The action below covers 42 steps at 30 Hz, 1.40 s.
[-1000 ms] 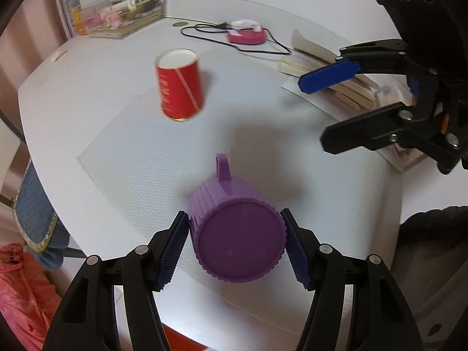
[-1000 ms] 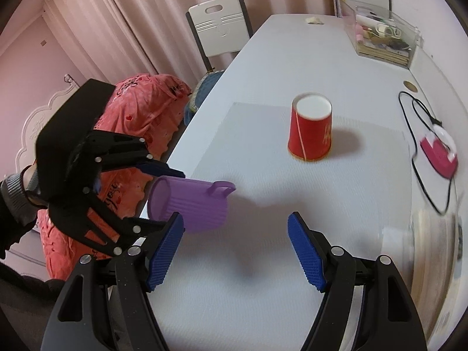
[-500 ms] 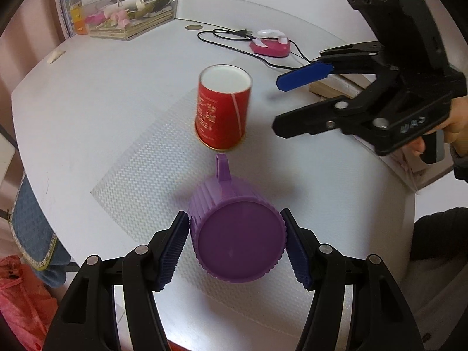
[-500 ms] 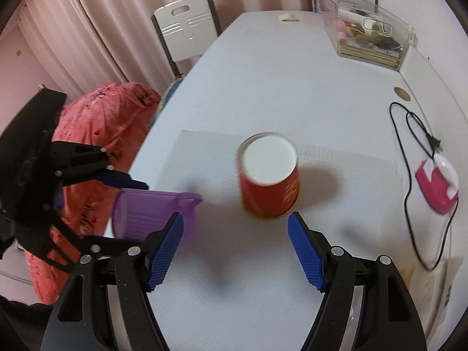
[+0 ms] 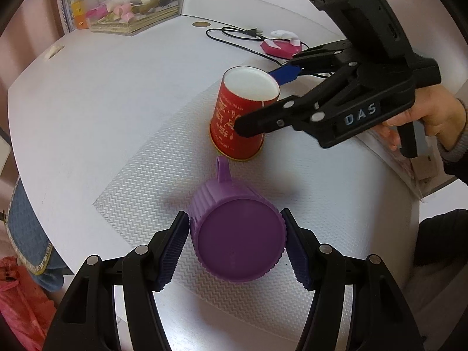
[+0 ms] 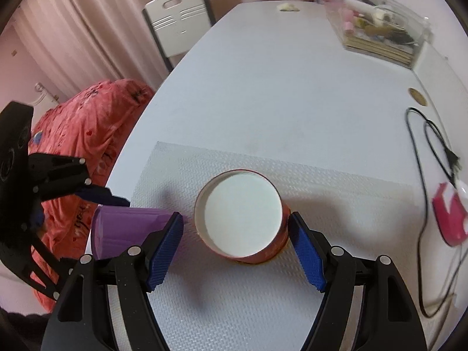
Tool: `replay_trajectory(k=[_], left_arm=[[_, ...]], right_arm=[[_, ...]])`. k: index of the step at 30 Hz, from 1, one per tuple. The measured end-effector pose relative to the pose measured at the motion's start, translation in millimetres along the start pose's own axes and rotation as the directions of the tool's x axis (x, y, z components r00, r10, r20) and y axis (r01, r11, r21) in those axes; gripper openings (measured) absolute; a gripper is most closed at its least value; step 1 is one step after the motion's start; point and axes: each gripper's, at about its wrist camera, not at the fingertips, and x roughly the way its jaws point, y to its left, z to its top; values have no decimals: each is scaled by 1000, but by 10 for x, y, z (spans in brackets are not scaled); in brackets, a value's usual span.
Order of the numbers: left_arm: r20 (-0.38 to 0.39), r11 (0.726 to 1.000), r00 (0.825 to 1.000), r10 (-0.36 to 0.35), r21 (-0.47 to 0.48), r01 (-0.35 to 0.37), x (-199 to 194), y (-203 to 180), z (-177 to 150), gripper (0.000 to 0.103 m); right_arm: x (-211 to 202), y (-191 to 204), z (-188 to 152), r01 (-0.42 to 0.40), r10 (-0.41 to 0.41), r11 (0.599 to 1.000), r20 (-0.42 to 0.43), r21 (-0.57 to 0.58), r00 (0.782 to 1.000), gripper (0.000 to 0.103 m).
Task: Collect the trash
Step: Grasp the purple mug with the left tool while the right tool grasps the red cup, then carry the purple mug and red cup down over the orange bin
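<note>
A red paper cup (image 5: pixel 234 122) stands on a textured mat (image 5: pixel 140 187), its white end (image 6: pixel 241 216) facing up. My right gripper (image 6: pixel 235 216) has come down around the cup with its jaws closing. The cup is between the blue pads (image 6: pixel 165 245), and a thin gap shows on the left side. From the left wrist view, the right gripper (image 5: pixel 254 101) straddles the cup, one finger in front and one behind. My left gripper (image 5: pixel 234 216) is shut on a ribbed purple mug (image 5: pixel 237 239), held above the mat with its handle pointing at the cup. The mug (image 6: pixel 125 228) hangs just left of the cup.
A clear box of stationery (image 5: pixel 131 11) sits at the table's far end. A pink device (image 5: pixel 282 46) with a black cord (image 6: pixel 421 158) lies to the right, with papers (image 5: pixel 409 163) beyond. A white chair (image 6: pixel 178 20) and red bedding (image 6: pixel 87 122) stand off the left edge.
The right gripper came forward and down until the red cup sat between its fingers, and its jaws narrowed. The left gripper carried the purple mug closer to the cup.
</note>
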Motion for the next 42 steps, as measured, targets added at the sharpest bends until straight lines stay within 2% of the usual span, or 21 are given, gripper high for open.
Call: replay_trajectory(k=[5, 8, 19, 31, 37, 42], left_arm=[[-4, 1000, 1000, 9, -7, -9, -10, 28, -21, 64], [0, 1000, 1000, 17, -7, -17, -69, 21, -48, 64], [41, 997, 997, 68, -24, -68, -470, -200, -292, 64], [44, 987, 990, 135, -93, -131, -826, -632, -811, 64], [38, 970, 981, 193, -160, -184, -1093, -776, -1185, 64], [24, 945, 972, 234, -239, -222, -1266, -812, -1527, 64]], right_arm=[[-27, 54, -10, 21, -21, 998, 3, -53, 1000, 54], [-103, 96, -38, 8, -7, 999, 13, -53, 1000, 54], [-615, 462, -291, -25, 31, 996, 76, -82, 997, 54], [-1100, 998, -787, -60, 77, 979, 79, -195, 994, 54], [-1138, 1444, -878, -107, 128, 949, 52, -297, 990, 54], [-1048, 1929, -877, -166, 185, 908, 13, -385, 983, 55]])
